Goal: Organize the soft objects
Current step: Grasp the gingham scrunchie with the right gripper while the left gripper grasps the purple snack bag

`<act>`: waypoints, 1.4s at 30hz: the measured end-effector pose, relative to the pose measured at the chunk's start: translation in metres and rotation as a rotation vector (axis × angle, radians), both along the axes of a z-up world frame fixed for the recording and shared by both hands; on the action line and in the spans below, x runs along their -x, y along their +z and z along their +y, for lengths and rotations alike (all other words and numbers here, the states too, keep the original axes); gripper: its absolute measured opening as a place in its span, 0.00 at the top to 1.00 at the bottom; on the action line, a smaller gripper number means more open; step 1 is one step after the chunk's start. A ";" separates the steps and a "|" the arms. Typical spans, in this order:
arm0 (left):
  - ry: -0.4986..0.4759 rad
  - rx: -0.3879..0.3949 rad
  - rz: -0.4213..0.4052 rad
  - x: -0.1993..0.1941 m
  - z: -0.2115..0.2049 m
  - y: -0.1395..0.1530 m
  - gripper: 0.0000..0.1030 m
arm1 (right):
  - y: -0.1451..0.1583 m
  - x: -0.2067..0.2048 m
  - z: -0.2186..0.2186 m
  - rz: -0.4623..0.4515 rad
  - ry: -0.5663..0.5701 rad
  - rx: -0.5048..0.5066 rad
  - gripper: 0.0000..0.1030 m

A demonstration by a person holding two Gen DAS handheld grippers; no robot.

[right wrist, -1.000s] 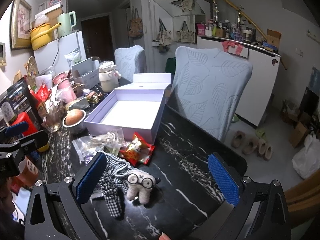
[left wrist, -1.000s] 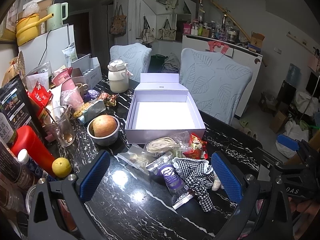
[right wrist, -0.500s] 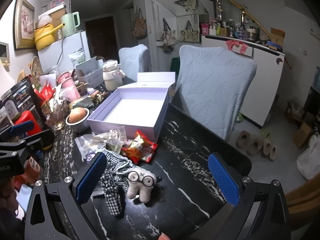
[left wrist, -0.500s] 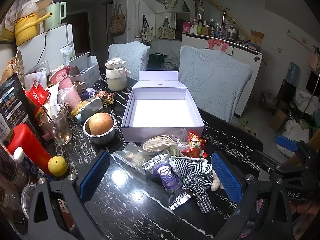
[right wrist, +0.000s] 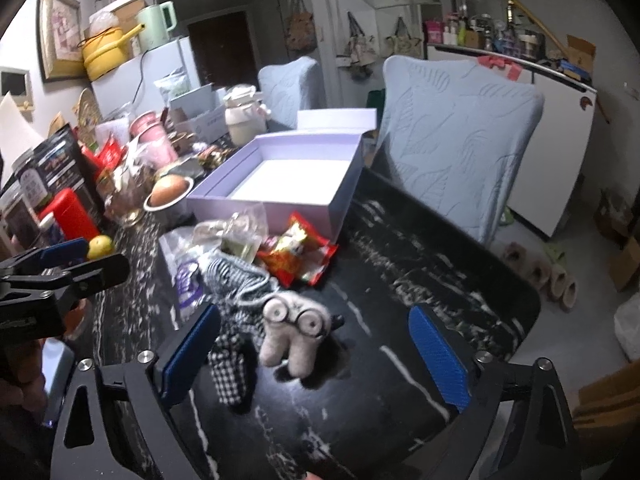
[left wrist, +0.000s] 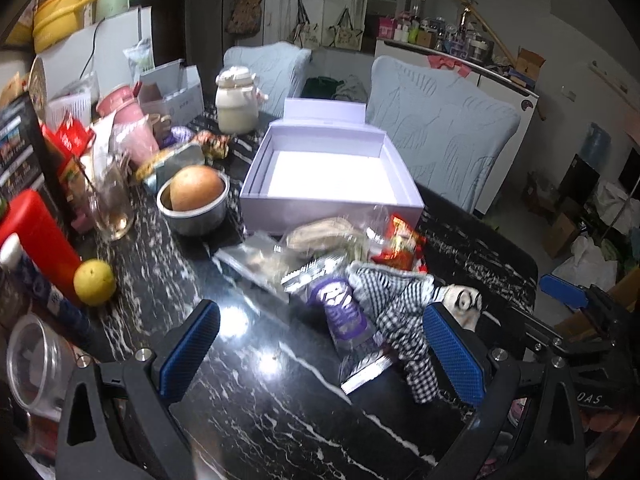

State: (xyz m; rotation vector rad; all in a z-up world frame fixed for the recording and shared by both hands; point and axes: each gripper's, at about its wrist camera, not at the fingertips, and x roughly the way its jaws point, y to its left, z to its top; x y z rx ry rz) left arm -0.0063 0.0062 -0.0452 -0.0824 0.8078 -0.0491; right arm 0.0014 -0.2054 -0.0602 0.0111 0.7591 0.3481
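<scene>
My right claw [right wrist: 314, 354] closing — plush toy [right wrist: 294, 332] between jaws, untouched (checked cloth [right wrist: 232, 320] beside). My left claw [left wrist: 320, 344] wide open above worktop [left wrist: 260, 400].

both grippers sit lower over the black marble table [right wrist: 420, 264] than a second ago. the plush toy [right wrist: 294, 330] and checkered cloth [left wrist: 400, 312] loom larger and nearer. the right gripper [right wrist: 316, 354] is closing its jaws slightly, nothing touching its pads.
</scene>
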 end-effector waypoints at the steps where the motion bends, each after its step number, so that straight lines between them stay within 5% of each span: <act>1: 0.004 0.003 0.006 0.001 0.002 -0.003 0.00 | -0.003 0.001 0.003 0.009 0.018 -0.005 0.11; 19: 0.110 0.008 0.092 0.008 0.028 -0.039 0.00 | -0.050 0.007 0.067 0.108 0.284 0.037 0.52; 26: 0.123 0.021 0.088 -0.001 0.026 -0.037 0.00 | -0.073 -0.007 0.075 0.181 0.285 0.061 0.80; 42: 0.050 0.085 0.121 -0.041 -0.008 -0.054 0.07 | -0.023 -0.004 0.019 0.070 0.231 -0.064 0.82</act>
